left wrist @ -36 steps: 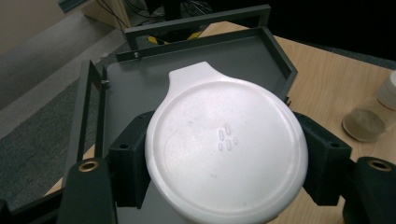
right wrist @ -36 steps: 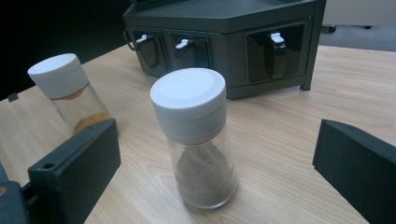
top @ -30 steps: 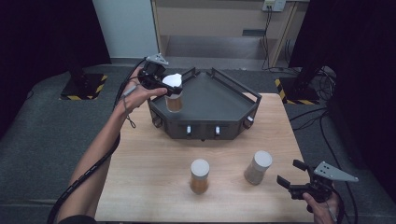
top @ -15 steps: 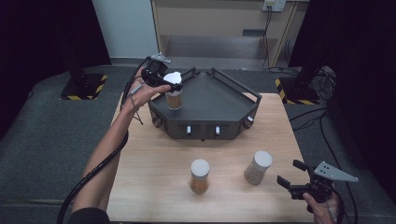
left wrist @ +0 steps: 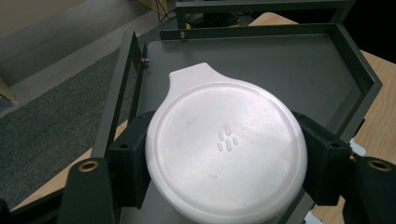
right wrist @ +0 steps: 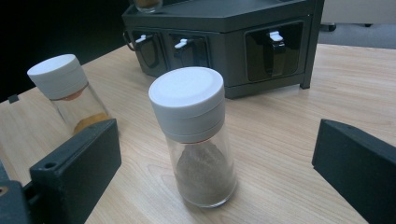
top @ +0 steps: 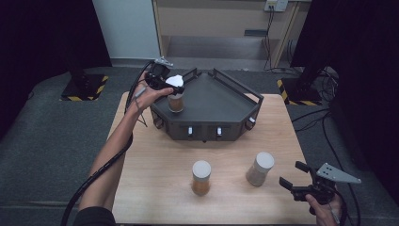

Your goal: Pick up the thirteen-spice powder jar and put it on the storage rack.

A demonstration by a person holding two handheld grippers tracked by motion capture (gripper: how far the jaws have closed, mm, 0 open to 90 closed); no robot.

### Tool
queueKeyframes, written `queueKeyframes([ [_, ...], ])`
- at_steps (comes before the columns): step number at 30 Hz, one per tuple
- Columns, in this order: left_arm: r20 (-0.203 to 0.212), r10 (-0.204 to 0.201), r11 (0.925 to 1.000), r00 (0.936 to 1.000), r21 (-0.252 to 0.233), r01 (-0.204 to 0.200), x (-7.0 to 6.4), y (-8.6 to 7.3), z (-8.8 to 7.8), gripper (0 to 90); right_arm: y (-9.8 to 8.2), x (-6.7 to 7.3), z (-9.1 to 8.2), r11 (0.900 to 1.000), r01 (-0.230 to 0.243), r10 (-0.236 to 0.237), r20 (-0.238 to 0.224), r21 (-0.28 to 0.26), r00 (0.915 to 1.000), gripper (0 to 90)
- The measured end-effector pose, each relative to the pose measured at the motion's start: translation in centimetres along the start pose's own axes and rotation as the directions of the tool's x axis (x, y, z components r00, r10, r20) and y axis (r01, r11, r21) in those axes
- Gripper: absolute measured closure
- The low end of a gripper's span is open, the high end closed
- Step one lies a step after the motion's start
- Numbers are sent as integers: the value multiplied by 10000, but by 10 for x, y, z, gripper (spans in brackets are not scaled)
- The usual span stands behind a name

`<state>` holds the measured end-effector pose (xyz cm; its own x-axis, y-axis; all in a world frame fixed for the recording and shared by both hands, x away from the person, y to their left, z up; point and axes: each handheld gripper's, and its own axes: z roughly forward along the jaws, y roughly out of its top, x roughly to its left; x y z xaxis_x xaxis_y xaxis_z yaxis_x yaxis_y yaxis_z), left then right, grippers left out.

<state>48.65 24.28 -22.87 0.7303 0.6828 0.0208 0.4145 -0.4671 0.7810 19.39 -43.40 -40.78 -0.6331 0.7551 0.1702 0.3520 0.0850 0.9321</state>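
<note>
A white-lidded jar of brown spice [top: 176,99] is upright over the left corner of the dark tray [top: 221,101]. My left gripper [top: 173,85] is shut on its lid. From the left gripper view the round lid [left wrist: 226,149] sits squeezed between the black pads [left wrist: 133,163], with the tray floor [left wrist: 280,70] behind. I cannot tell whether the jar's base touches the floor. My right gripper [top: 295,181] is open near the table's front right. A jar of grey-brown powder [right wrist: 198,140] stands just ahead of its jaws, untouched.
The grey-brown jar [top: 259,168] and an orange-spice jar [top: 201,178] stand on the wooden table [top: 155,165] in front of the tray. The tray's front wall [right wrist: 224,32] carries small white latches. The orange-spice jar [right wrist: 70,93] is left of the right gripper's jaws.
My left hand has sunk a little with the jar toward the tray floor. The right gripper and both table jars have stayed put.
</note>
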Motion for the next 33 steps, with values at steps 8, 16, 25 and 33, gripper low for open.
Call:
queueKeyframes([
  [8, 99, -23, 10000, 9999, 24, 23, 1, -2, 6, 294, 0, 0, 0, 10000, -8, 8, 1, 2, 10000, 17],
  [16, 103, -26, 10000, 9999, 19, 26, 1, -4, 7, 294, 0, 0, 0, 10000, -8, 8, -3, -5, 10000, 17],
  [25, 9, 40, 9999, 10000, -107, -40, -1, -8, 7, 291, 0, 0, 0, 10000, -25, 25, -11, -9, 10000, 18],
  [33, -125, 74, 9993, 9999, -353, -78, -4, -10, 7, 264, 0, 0, -1, 10000, -23, 23, 0, -1, 10000, 18],
])
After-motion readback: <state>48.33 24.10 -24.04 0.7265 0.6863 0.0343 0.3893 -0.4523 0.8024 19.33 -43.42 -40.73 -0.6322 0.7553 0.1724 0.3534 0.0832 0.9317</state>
